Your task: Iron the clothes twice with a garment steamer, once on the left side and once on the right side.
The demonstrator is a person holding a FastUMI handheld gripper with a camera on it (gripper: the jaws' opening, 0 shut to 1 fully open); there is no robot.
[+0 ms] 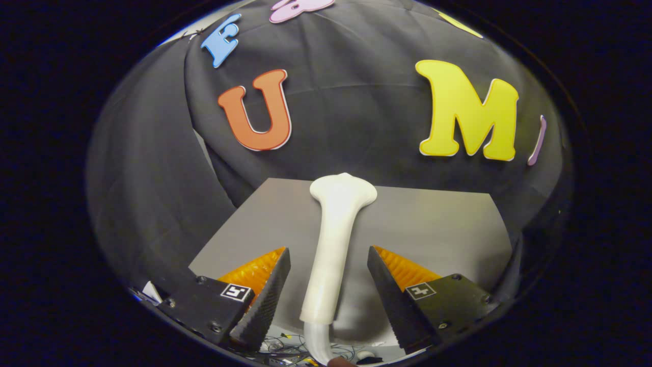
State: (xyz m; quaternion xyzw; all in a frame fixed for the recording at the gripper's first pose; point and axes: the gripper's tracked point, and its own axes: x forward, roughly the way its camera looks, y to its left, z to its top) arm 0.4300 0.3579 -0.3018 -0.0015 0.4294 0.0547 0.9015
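Observation:
A white garment steamer (333,239) lies lengthwise on the grey table (438,224), its wide head (344,191) pointing away toward the booth wall. Its slim handle runs back between my fingers, and a pale hose (317,342) leaves its near end. My gripper (328,251) is open, one finger on each side of the handle, with a gap on both sides and no contact that I can see.
The table's far edge meets the black cloth wall (356,112); cloth also hangs along its left side. Below the table's near edge lie loose cables (285,344) and small items. Bare tabletop spreads to the right of the steamer.

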